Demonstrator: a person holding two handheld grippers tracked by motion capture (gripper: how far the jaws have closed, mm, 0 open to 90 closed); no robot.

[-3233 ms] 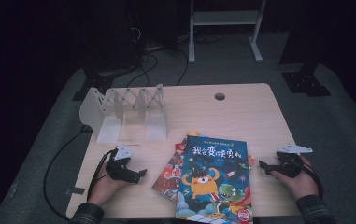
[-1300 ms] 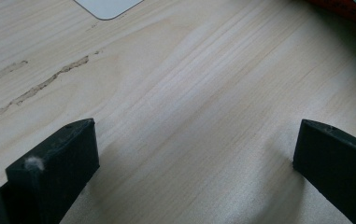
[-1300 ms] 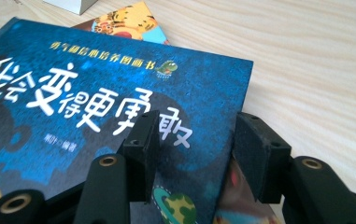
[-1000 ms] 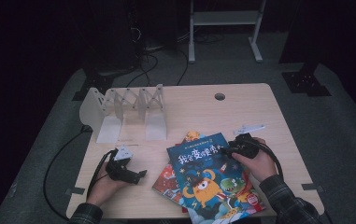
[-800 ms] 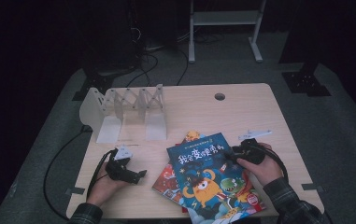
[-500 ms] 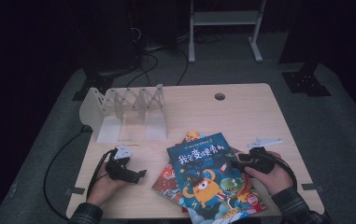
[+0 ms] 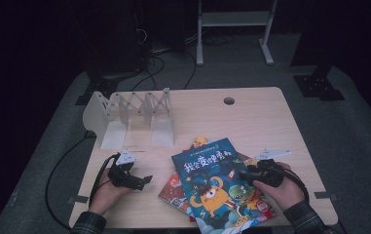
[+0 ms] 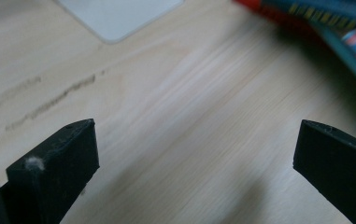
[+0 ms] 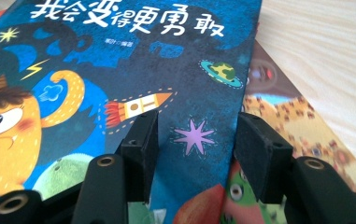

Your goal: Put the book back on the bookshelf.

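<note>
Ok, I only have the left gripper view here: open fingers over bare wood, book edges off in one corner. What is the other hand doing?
Observer: The right gripper is over the right side of a blue book, fingers apart, with a purple star on the cover showing between them.
Operator: Is that book lying alone?
Observer: No, it lies on top of other books; a red one sticks out at its left.
Operator: And the white corner at my top edge?
Observer: That is a foot of a white folding rack, which stands at the back left of the table.
</note>
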